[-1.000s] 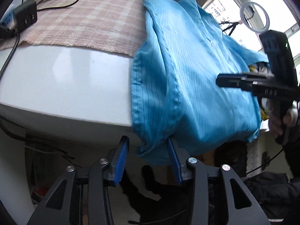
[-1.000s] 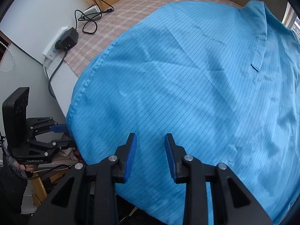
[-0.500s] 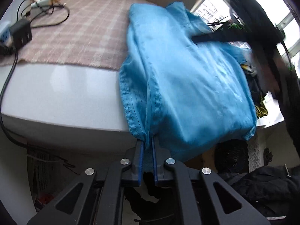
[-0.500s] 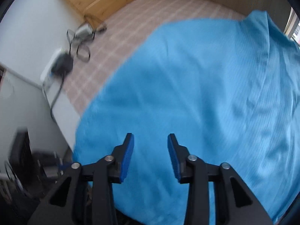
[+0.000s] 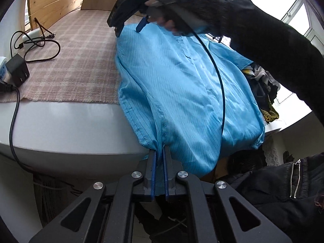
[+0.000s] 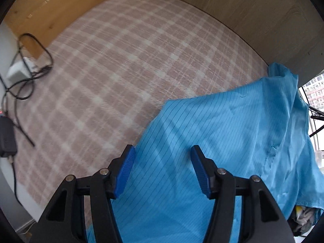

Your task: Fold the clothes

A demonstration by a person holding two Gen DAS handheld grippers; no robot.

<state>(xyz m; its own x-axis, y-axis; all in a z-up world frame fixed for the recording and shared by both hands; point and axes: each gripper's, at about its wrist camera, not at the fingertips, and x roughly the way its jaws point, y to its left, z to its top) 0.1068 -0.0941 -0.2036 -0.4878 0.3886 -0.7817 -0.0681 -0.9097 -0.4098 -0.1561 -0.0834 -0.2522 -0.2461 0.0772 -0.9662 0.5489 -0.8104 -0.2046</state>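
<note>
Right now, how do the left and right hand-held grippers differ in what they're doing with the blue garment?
The left hand-held gripper is shut on the hem of the blue garment where it hangs off the table's near edge; the right hand-held gripper is open, jaws just widened, nothing pinched. The left sits low at the table edge; the right is out over the garment's far end on the plaid cloth. Both have blue pads.

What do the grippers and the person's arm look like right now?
Both grippers, left gripper and right gripper, are black linkage frames with silver pivot bolts and ribbed blue pads. The right arm wears a black sleeve and a dark grey knit glove; a black cable hangs from it.
</note>
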